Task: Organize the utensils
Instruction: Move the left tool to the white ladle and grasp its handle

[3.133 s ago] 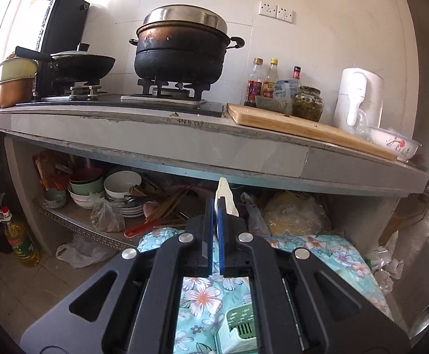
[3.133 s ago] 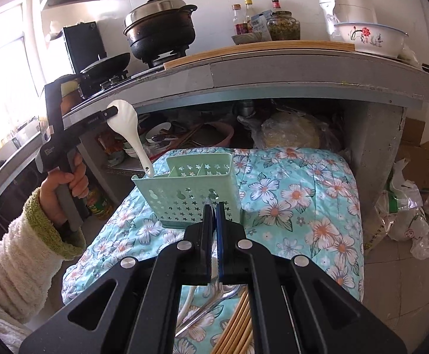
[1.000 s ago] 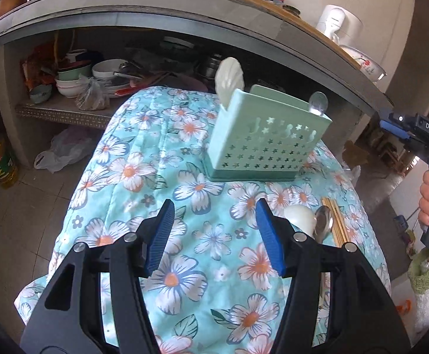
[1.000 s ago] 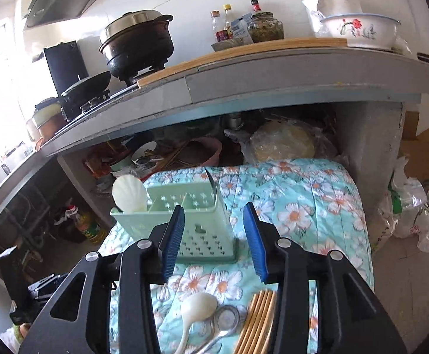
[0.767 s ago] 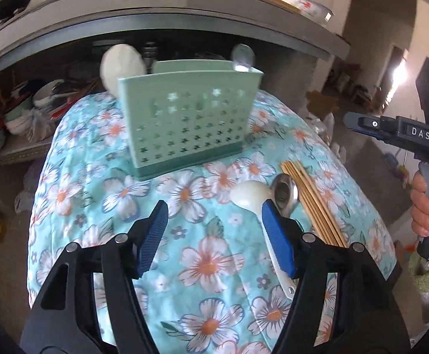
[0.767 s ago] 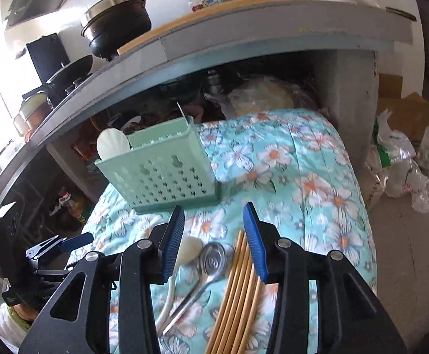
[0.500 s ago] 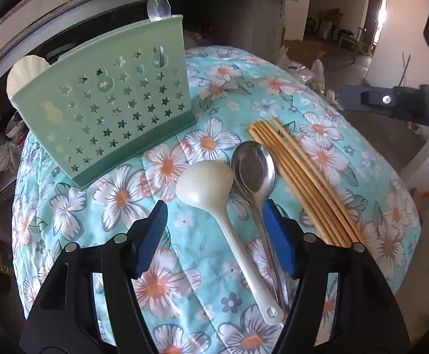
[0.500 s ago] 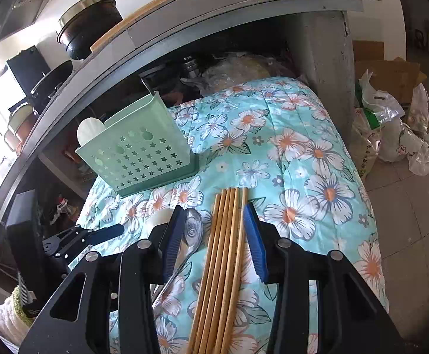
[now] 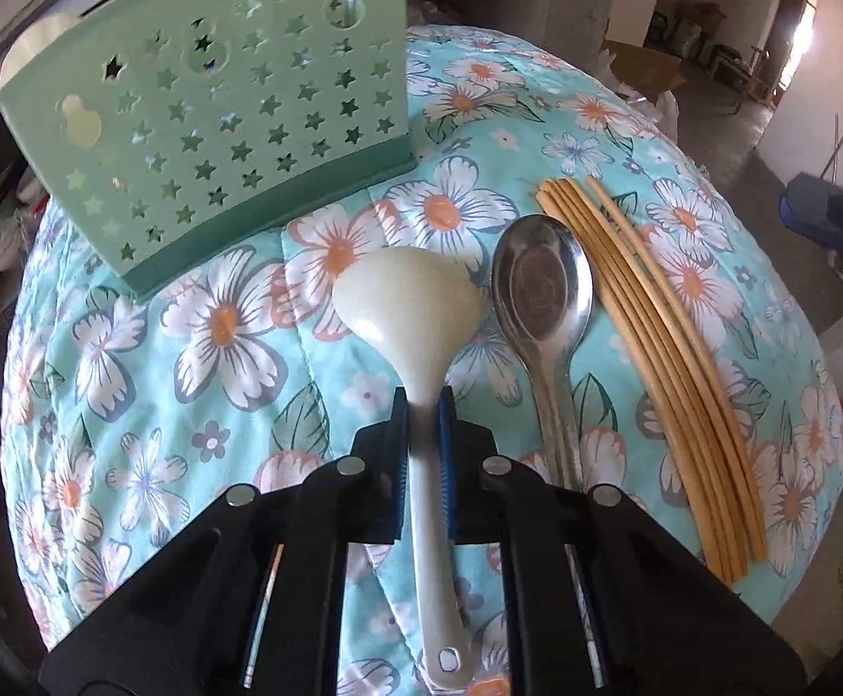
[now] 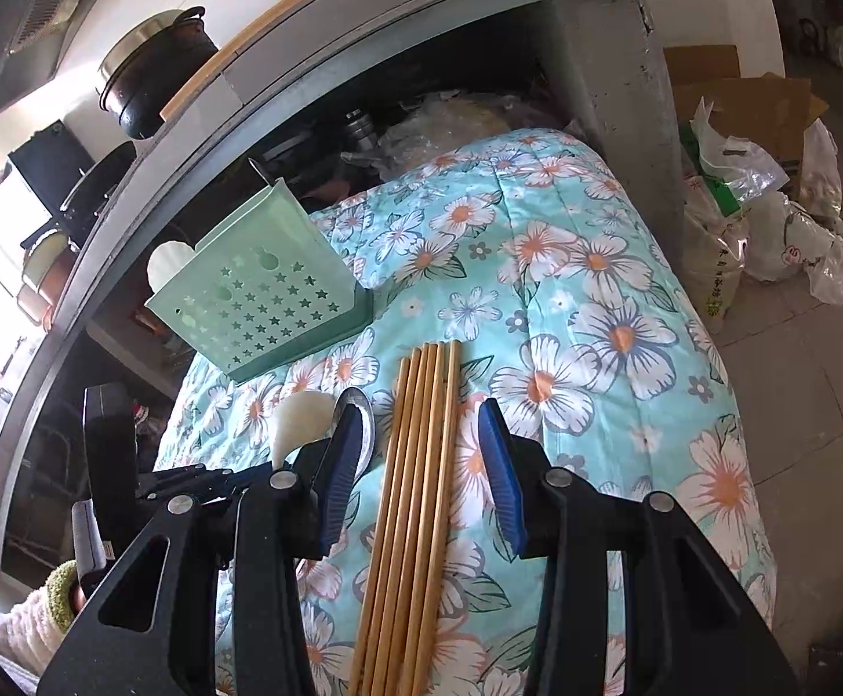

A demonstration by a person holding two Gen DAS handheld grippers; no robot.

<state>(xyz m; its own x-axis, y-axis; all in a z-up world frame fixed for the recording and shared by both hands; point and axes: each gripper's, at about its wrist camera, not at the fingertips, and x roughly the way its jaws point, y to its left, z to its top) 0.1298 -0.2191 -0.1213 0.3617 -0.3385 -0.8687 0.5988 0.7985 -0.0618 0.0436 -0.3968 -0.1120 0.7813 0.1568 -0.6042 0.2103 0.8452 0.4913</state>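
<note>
A green star-punched utensil holder [image 9: 218, 110] stands on the floral cloth, with a white spoon [image 10: 169, 258] and a metal handle in it. My left gripper [image 9: 421, 406] is shut on the handle of a cream spoon [image 9: 410, 296] that lies on the cloth. A metal spoon [image 9: 543, 290] lies right of it, then a bundle of wooden chopsticks [image 9: 653, 348]. My right gripper [image 10: 421, 452] is open, its jaws standing either side of the chopsticks [image 10: 415, 464] just above them. The holder [image 10: 265, 290] stands beyond.
The floral quilt [image 10: 595, 290] covers a low table in front of a concrete counter [image 10: 421, 23] with pots on top and clutter beneath. Plastic bags and a cardboard box [image 10: 769, 174] lie on the floor to the right.
My left gripper has come down and closed on the cream spoon's handle. My right gripper has moved down over the chopsticks, still open.
</note>
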